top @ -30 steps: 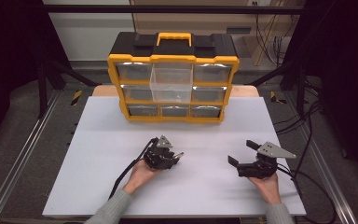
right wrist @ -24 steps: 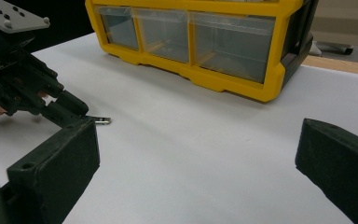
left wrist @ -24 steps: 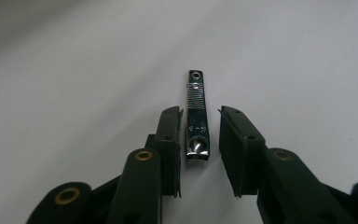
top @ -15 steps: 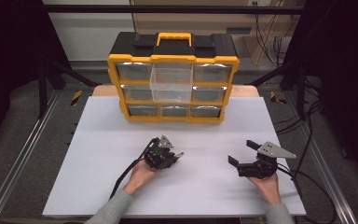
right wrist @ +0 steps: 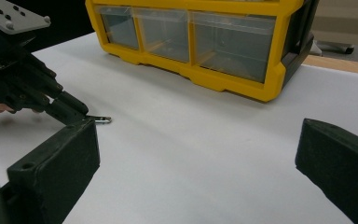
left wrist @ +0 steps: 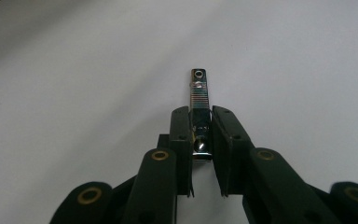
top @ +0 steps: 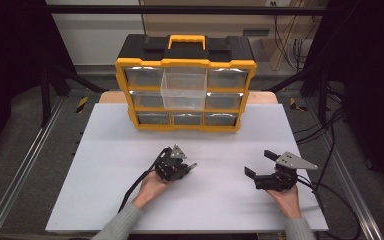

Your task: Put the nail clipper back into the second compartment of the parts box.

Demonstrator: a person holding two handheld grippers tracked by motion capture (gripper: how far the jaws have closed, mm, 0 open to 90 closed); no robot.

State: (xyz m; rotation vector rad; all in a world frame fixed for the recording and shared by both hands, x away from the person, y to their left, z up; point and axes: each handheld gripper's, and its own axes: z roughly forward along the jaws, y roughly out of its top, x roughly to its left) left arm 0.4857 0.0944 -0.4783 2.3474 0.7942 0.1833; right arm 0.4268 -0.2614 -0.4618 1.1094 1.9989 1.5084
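The nail clipper [left wrist: 199, 109] is a small, flat piece of shiny metal, long and narrow, with fine ridges across its upper lever and a small round hole at the far end. I judge it to be light and stiff, and its polished sides are probably slippery, so a hold on the two long edges near the middle or the back half seems the safest; a hold on the thin tip would let it swing or slip out. It should not break, but it could turn between the pads if it is squeezed off centre.

It lies low on the white table [top: 105, 165], well in front of the yellow organizer [top: 186, 90], to the left of that box's middle. The left gripper [left wrist: 200, 121] has just been closing its jaws, and they now press on both long sides of the clipper, whose free end sticks out forward from the fingertips. From the right gripper view the same tip [right wrist: 102, 120] shows just above the table surface.

The right gripper [top: 261, 166] rests on the table in front of the organizer's right corner, well apart from the clipper, its jaws spread wide with nothing between them. One clear drawer [top: 184, 90] in the organizer's upper middle stands pulled out.
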